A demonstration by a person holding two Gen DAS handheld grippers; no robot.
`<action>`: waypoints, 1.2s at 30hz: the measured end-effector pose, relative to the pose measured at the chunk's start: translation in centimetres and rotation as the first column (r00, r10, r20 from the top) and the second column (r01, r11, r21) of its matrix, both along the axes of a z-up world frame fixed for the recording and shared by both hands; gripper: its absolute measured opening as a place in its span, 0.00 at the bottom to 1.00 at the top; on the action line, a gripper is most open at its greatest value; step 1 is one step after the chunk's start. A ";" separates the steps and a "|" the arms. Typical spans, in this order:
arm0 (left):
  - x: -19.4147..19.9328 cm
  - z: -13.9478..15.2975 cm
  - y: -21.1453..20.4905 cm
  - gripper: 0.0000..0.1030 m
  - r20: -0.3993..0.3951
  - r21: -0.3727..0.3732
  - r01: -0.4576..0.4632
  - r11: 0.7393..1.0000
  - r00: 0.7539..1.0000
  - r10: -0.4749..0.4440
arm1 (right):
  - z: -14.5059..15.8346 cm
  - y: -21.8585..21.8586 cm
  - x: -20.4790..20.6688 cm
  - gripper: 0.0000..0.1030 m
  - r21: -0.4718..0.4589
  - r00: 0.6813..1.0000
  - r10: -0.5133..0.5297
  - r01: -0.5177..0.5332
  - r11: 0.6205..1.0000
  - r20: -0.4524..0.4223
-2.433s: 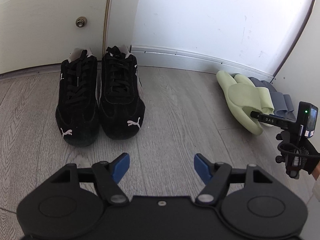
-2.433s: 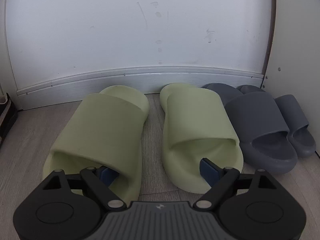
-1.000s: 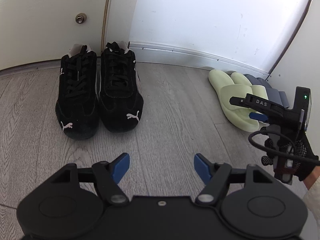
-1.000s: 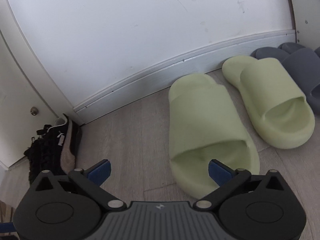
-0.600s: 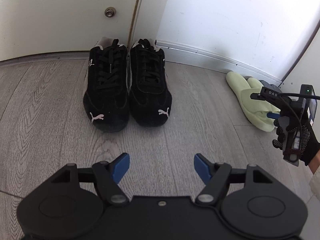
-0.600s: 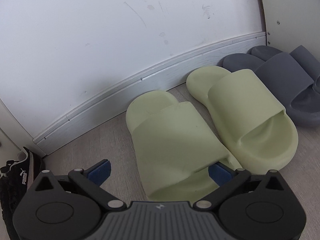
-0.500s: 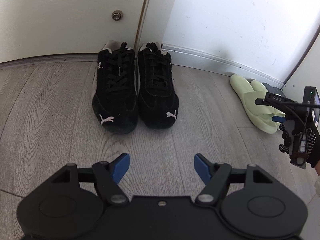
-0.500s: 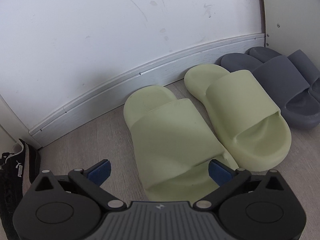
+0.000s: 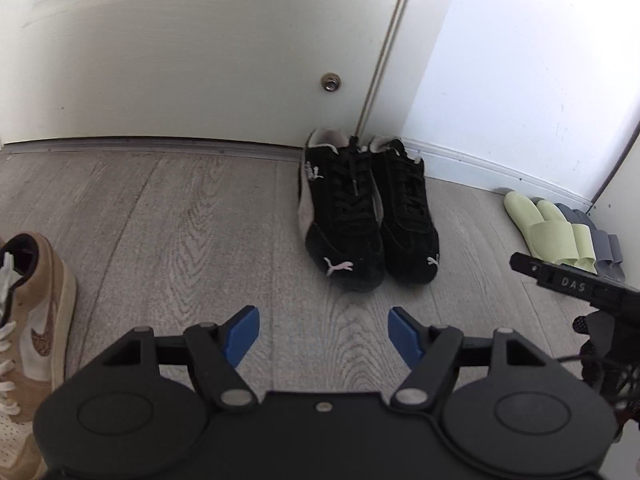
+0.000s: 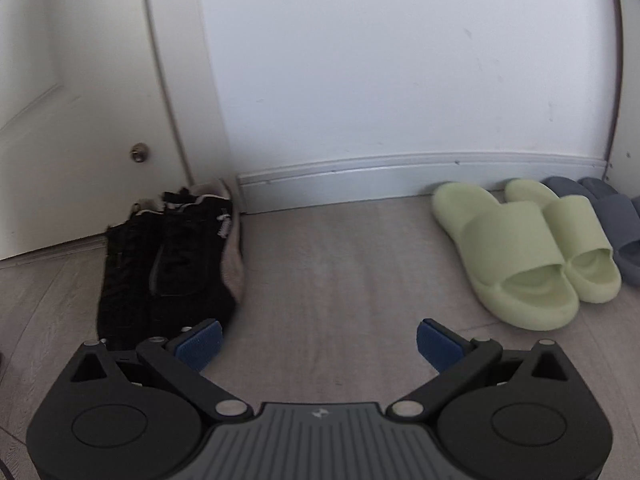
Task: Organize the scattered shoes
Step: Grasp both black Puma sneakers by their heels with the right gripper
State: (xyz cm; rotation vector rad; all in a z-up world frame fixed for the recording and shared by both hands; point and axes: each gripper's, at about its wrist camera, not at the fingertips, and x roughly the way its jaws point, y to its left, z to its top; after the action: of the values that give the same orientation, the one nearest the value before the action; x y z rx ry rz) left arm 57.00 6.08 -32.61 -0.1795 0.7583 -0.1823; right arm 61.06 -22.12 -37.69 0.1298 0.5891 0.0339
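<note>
Left tongs (image 9: 323, 334): blue pads spread wide, nothing between them, only bare grey wood-look floor (image 9: 168, 216) under the gap. Right tongs (image 10: 318, 342): also wide open and empty, hanging over open floor between the two shoe groups.

Shoes:
- Black suede Puma sneakers (image 9: 366, 216), a pair side by side and touching, heels against the white door (image 9: 200, 52) and its frame, toes toward the camera. In the right wrist view they sit left of the tongs, motion-blurred.
- Light green slides (image 10: 520, 252), a pair side by side, heels at the baseboard (image 10: 400, 178) of the white wall, well apart from the sneakers.
- Grey slides (image 10: 616, 216), just beside the green pair on the far right, tucked into the corner, partly cut off by the frame edge.
- Tan and white Nike high-top (image 9: 32, 332) at the left edge of the left wrist view, on the floor well apart from the lined-up row, only partly in frame.

A black-gloved hand (image 9: 604, 356) holding the right tool shows at the right edge of the left wrist view.
</note>
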 end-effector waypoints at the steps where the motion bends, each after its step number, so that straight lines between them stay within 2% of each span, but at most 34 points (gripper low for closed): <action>1: -0.1 0.2 1.0 0.70 0.013 0.010 -0.009 1.000 1.000 0.009 | 0.1 2.0 -0.1 1.00 -0.013 0.999 0.023 -0.022 1.000 0.023; 5: -0.3 0.2 3.8 0.70 0.059 0.052 -0.052 0.997 0.997 0.048 | 1.1 8.2 1.9 1.00 -0.067 0.995 0.073 -0.068 0.995 0.062; 7: -0.1 -0.3 4.9 0.70 0.055 0.048 -0.087 0.995 0.995 0.084 | 1.7 10.2 3.5 1.00 -0.087 0.995 0.071 -0.065 0.994 0.072; 11: 0.7 -1.0 6.5 0.70 0.033 0.010 -0.121 0.993 0.992 0.121 | 2.6 12.6 6.8 0.99 -0.132 0.992 0.056 -0.041 0.990 0.113; 15: 0.9 -0.5 7.1 0.70 0.063 0.014 -0.128 0.992 0.990 0.127 | 3.9 13.9 10.6 0.98 -0.182 0.987 0.103 -0.079 0.980 0.124; 20: 1.7 -1.0 8.5 0.70 0.023 -0.116 -0.158 0.981 0.987 0.162 | 4.4 14.9 17.3 0.92 -0.209 0.994 0.095 -0.080 0.975 0.059; 23: 2.0 -1.2 8.9 0.70 0.029 -0.101 -0.201 0.974 0.978 0.205 | 3.6 16.1 20.3 0.87 -0.246 0.996 0.093 -0.091 0.965 -0.001; 25: 2.2 -1.4 9.3 0.70 0.027 -0.104 -0.217 0.971 0.975 0.221 | 2.9 16.8 21.6 0.82 -0.237 0.995 0.094 -0.101 0.966 -0.042; 28: 2.6 -1.8 9.5 0.70 0.012 -0.125 -0.225 0.966 0.973 0.229 | 2.1 17.2 23.5 0.82 -0.205 0.994 0.071 -0.087 0.975 -0.085; 34: 2.9 -2.5 8.5 0.70 0.002 -0.093 -0.208 0.974 0.978 0.209 | 1.1 17.3 26.3 0.81 -0.304 0.986 0.042 -0.091 0.948 -0.162; 36: 3.0 -2.7 8.1 0.70 0.002 -0.083 -0.195 0.977 0.981 0.196 | 0.8 17.2 27.0 0.80 -0.291 0.980 0.056 -0.111 0.950 -0.191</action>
State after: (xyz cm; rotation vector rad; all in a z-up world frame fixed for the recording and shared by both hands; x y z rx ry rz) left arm 59.98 14.14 -35.28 -0.3303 0.7184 -0.0273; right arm 88.07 -4.91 -36.89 -0.1907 0.7738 0.0148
